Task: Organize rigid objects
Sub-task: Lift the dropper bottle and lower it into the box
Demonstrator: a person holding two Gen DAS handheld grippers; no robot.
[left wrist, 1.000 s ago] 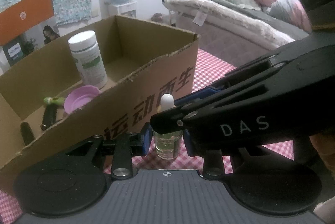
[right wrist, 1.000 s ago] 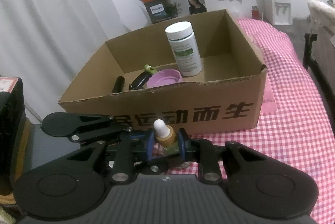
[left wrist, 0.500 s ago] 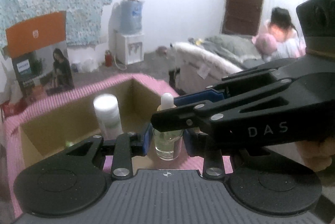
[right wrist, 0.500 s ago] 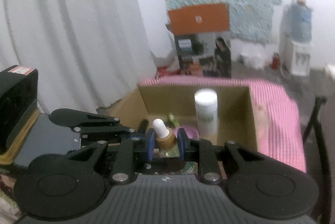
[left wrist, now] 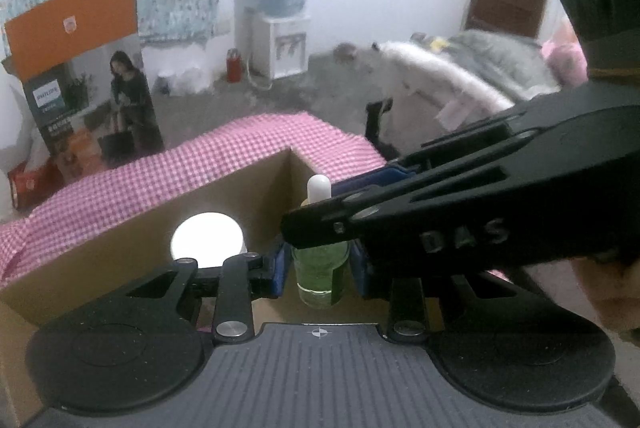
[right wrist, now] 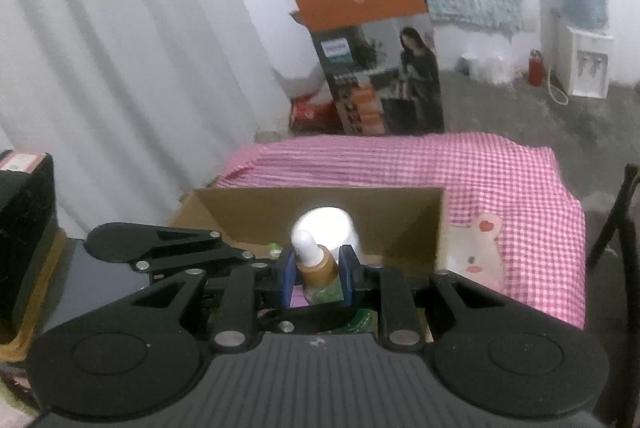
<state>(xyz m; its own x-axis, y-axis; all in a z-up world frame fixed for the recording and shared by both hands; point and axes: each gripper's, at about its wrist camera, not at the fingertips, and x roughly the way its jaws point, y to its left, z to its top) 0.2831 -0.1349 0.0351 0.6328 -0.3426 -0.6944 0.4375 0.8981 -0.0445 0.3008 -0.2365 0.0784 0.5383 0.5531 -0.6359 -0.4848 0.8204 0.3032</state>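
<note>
Our left gripper is clamped on the glass body of the dropper bottle, and our right gripper pinches the same bottle at its amber collar, so we hold it upright between both, above the open cardboard box. Just beyond it in the box stands the white-capped bottle. The box rests on the pink checked surface.
</note>
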